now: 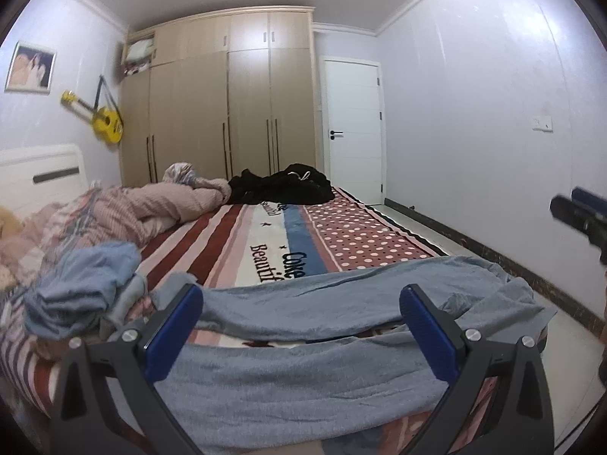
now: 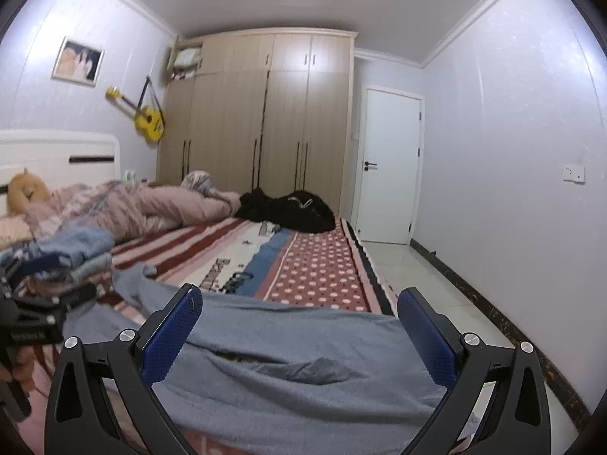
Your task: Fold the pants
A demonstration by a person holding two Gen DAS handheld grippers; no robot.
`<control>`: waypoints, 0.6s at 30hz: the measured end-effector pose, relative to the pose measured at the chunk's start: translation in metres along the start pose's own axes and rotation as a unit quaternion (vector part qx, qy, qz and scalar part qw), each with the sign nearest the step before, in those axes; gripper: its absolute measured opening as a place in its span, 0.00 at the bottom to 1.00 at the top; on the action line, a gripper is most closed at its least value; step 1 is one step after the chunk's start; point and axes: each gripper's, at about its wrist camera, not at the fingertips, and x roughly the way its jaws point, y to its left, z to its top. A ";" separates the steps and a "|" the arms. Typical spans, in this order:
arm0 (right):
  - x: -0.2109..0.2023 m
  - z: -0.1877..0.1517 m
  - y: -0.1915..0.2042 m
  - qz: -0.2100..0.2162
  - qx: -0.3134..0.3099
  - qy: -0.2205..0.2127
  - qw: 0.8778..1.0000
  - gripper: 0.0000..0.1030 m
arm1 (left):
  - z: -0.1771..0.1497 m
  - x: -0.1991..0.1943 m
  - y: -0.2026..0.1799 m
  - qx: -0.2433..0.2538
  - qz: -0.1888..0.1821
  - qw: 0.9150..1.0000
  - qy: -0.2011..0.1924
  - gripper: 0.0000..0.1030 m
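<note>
Grey-blue pants (image 1: 303,371) lie spread across the near edge of the bed, with a folded-over band along their far side; they also show in the right wrist view (image 2: 296,360). My left gripper (image 1: 301,326) is open, its blue pads wide apart just above the pants near their left part. My right gripper (image 2: 299,330) is open, hovering over the pants' right part. Neither holds any cloth. The right gripper shows at the far right of the left wrist view (image 1: 580,220). The left gripper shows at the left of the right wrist view (image 2: 34,322).
A striped and dotted bedspread (image 1: 341,227) covers the bed. A pile of blue clothes (image 1: 83,284) lies at the left. A pink quilt (image 1: 151,204) and black garments (image 1: 284,185) lie farther back. Wardrobe (image 1: 220,106), door (image 1: 353,129) and floor (image 2: 436,292) on the right.
</note>
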 end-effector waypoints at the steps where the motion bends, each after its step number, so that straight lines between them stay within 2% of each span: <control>1: -0.002 0.002 -0.003 -0.006 0.001 -0.002 1.000 1.00 | 0.001 0.000 -0.001 0.003 0.000 1.000 -0.003 0.99; 4: -0.005 0.001 -0.009 -0.026 -0.004 0.001 1.000 1.00 | 0.001 0.001 0.000 -0.003 -0.004 1.000 -0.002 0.99; 8: -0.004 -0.004 -0.018 -0.012 0.011 0.011 1.000 1.00 | -0.001 0.004 0.001 -0.012 -0.002 1.000 0.003 0.99; 12: -0.001 -0.004 -0.023 -0.015 0.013 0.010 1.000 1.00 | -0.002 0.004 0.002 -0.012 0.001 1.000 0.005 0.99; 18: -0.011 0.020 -0.048 -0.020 0.023 -0.013 0.999 1.00 | -0.004 0.005 0.000 -0.013 0.005 1.000 0.007 0.99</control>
